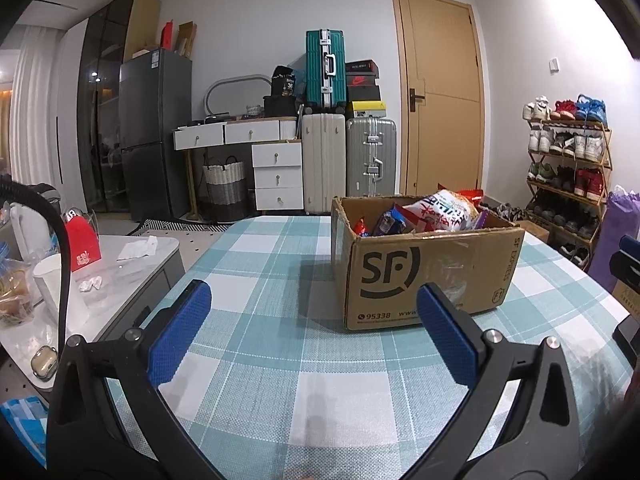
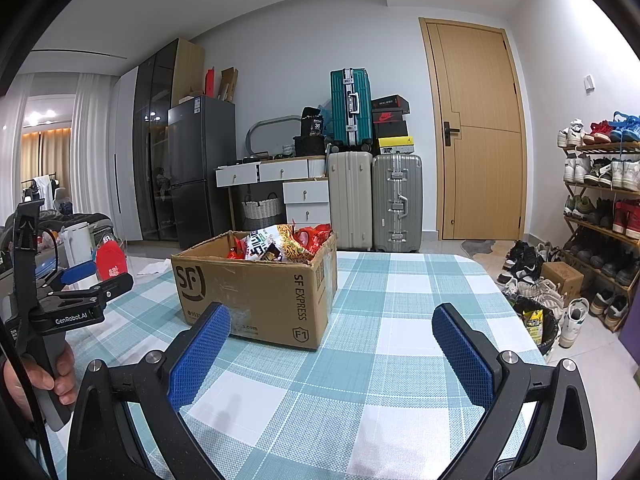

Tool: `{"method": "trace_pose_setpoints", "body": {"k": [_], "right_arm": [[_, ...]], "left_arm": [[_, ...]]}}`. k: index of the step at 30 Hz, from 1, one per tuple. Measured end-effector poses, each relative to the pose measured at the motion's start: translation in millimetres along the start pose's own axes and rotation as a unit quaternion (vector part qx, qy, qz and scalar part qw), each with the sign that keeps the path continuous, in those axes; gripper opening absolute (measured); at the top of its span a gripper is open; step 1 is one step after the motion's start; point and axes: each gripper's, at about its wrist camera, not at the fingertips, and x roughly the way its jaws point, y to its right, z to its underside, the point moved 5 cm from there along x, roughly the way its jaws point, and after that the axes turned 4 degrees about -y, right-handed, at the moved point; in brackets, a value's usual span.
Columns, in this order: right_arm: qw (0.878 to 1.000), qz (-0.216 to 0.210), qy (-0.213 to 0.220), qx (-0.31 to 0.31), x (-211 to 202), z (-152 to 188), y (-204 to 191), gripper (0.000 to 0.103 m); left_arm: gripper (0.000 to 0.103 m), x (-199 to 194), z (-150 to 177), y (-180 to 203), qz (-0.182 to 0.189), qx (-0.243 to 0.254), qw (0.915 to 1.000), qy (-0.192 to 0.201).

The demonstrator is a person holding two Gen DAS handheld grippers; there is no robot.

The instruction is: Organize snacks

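Brown SF cardboard box (image 1: 424,272) of mixed snack packets (image 1: 440,210), table's far edge. Left gripper (image 1: 316,320), right gripper (image 2: 332,340): jaws released, empty. Advice: lift the topmost packet first.

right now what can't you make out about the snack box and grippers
- Lower snacks: hidden by the cardboard box walls, both views.
- Snack labels: too small, right wrist view.
- Right gripper: cut off by the left wrist view's edge.
- Left gripper: side-on in the right wrist view, opening unclear there.
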Motion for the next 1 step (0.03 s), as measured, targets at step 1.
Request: {"method": "trace_pose_setpoints", "body": {"k": [1], "right_arm": [[1.000, 0.000, 0.000, 0.000, 0.2, -0.1, -0.2, 0.103]], "left_arm": [[0.103, 0.2, -0.2, -0.5, 0.000, -0.001, 1.0000, -0.001]]}}
